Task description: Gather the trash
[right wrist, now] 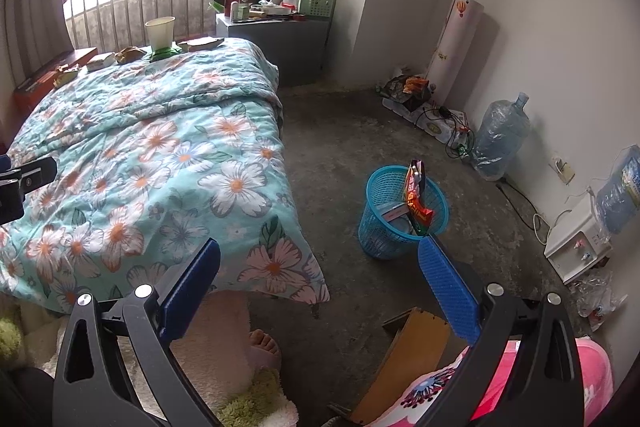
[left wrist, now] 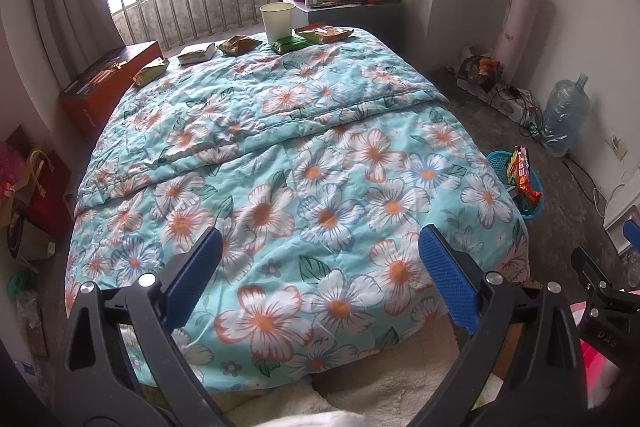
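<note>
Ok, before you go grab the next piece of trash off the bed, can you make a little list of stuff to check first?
1. Left gripper open and empty: ok, jaws wide apart over the floral quilt.
2. Right gripper open and empty: ok.
3. Trash left to collect: ok, snack wrappers and a paper cup sit along the far end of the bed.
4. Within reach from here: not ok, they lie across the whole bed.
5. Blue basket ready: ok, upright on the floor beside the bed, a red wrapper sticking out.
6. Cup empty: cannot tell.
</note>
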The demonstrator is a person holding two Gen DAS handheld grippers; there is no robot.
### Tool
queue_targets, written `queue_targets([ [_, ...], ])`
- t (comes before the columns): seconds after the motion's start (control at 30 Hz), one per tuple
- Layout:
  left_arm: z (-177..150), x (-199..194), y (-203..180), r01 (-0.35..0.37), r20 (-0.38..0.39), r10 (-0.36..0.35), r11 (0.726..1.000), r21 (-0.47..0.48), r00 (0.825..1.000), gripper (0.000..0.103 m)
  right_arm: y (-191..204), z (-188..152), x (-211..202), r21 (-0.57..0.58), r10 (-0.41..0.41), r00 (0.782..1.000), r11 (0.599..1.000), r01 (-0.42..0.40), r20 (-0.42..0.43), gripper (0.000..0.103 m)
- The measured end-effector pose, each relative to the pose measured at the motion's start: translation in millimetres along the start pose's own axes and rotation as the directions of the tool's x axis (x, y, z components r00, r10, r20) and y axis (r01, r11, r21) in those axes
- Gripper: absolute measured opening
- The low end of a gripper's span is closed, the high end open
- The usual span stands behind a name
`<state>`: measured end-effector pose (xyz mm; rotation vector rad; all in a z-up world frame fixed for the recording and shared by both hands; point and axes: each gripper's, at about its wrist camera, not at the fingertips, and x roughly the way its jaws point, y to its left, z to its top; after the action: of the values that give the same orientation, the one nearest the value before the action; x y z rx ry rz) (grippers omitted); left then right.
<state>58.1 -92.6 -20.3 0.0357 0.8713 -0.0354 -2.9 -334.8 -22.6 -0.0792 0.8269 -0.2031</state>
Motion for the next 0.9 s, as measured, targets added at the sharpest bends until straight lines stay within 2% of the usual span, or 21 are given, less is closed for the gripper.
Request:
queue_targets([
  [0.9, 0.2, -1.4, -0.2, 0.0, 0.002, 0.0, 1.0, 0.001, 1.0, 0.094, -0.1, 1.6, -2.1, -0.002, 0.008, 1.0, 1.0, -0.008, 0.005, 0.096],
])
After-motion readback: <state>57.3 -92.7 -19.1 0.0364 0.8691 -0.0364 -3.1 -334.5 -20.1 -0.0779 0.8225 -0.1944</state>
